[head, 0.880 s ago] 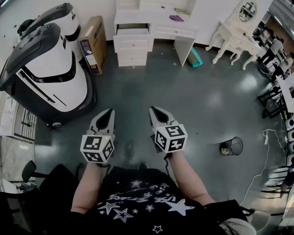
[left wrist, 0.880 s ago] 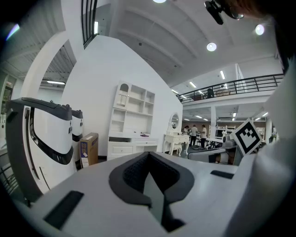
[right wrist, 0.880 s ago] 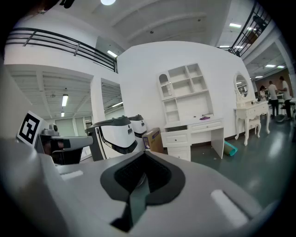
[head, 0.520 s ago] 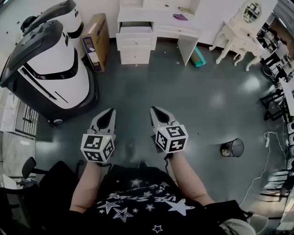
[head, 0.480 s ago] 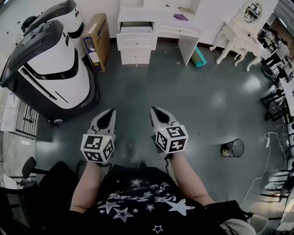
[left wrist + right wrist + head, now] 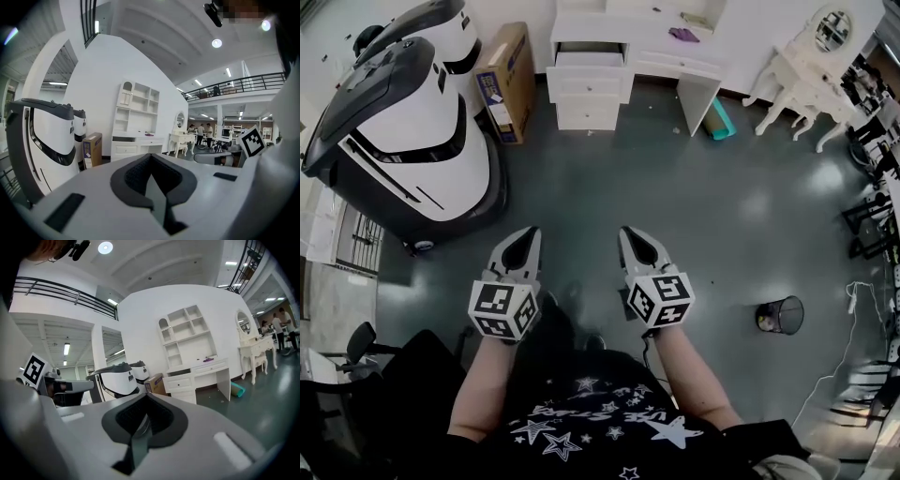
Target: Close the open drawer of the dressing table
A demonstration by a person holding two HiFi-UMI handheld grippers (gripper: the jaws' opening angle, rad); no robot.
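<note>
The white dressing table [image 6: 670,52] stands against the far wall across the grey floor, and the top drawer [image 6: 589,59] of its left stack is pulled out. It also shows far off in the left gripper view, dressing table [image 6: 140,140], and in the right gripper view, dressing table [image 6: 206,371]. My left gripper [image 6: 528,234] and right gripper [image 6: 630,234] are held side by side in front of my body, pointing toward it and several steps short of it. Both are shut with nothing between the jaws.
Two large white-and-black machines [image 6: 403,122] fill the left side, with a cardboard box [image 6: 508,80] beside the dressing table. A teal roll [image 6: 719,120] lies by its right leg. A white mirrored vanity [image 6: 811,75] stands at the right, a black wire bin [image 6: 780,316] on the floor.
The head view has shifted, so the dressing table now sits slightly further right and higher in the picture. Both grippers keep the same shut pose side by side.
</note>
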